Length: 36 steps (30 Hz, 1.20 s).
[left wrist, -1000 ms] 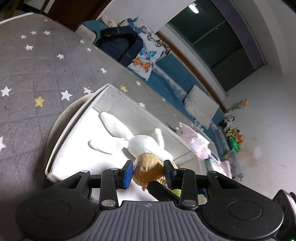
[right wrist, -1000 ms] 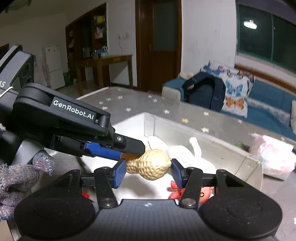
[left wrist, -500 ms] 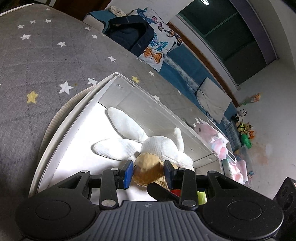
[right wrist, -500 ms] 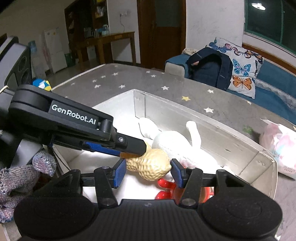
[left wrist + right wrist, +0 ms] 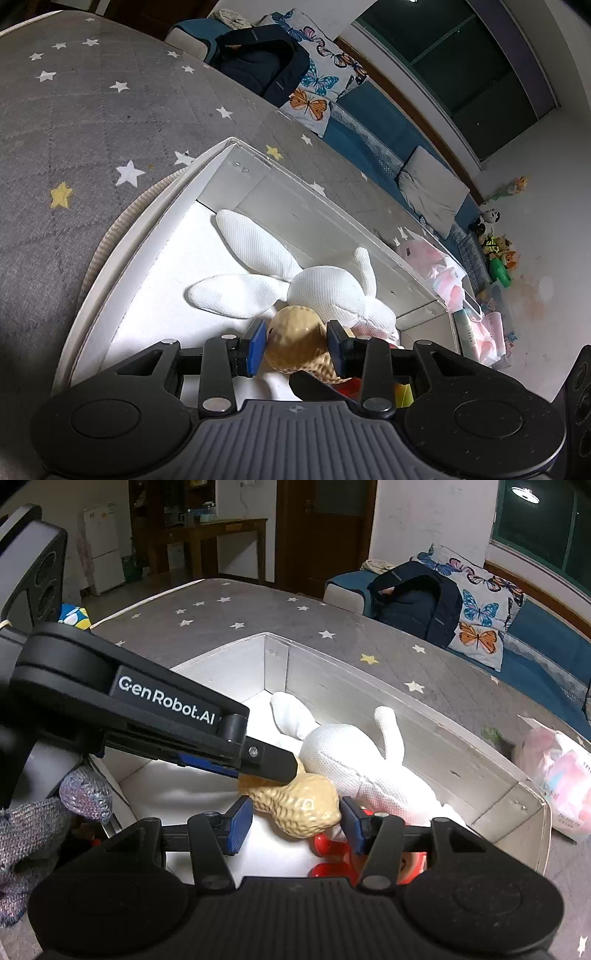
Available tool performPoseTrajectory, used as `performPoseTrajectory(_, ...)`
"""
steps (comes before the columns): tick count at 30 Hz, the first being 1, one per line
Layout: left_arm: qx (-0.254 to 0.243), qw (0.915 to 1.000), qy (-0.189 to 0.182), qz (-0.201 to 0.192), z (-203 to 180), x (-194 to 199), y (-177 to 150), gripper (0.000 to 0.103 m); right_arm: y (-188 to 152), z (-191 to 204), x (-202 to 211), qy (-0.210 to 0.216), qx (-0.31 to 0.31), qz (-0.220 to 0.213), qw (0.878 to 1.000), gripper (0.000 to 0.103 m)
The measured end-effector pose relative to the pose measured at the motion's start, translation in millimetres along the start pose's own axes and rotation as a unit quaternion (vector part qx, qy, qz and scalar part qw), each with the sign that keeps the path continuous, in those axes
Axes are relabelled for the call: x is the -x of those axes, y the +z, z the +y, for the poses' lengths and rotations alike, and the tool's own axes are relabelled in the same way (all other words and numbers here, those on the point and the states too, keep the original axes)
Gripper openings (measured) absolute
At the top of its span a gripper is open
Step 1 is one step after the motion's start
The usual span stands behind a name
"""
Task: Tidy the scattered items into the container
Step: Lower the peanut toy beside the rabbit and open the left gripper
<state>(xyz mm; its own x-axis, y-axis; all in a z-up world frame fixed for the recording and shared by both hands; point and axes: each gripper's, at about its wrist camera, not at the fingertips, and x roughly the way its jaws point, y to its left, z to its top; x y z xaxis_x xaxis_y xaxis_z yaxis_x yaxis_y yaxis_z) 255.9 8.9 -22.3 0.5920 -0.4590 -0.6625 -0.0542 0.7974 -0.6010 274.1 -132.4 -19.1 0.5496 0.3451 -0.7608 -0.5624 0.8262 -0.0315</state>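
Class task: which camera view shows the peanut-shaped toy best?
The right wrist view: nearly the whole peanut toy shows, both lobes. In the left wrist view only one end shows between the blue pads.

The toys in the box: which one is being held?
The tan peanut. The left gripper pinches it above the box. The white bunny and the red toy lie loose inside.
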Motion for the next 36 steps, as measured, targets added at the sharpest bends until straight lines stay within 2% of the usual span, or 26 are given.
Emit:
performPoseTrajectory(22,-0.002,1.0,-0.005,-0.002,-3.4,4.1,2.1,0.038,-2.5,-3.2,7.1,-0.002,-0.011,-0.014,1.0,0.054)
performPoseTrajectory(36,0.012,0.9999,0.001,-0.004,3.1,0.6,4.9,0.038,-0.8,-0.3,5.8,-0.004,-0.005,-0.008,1.0,0.053)
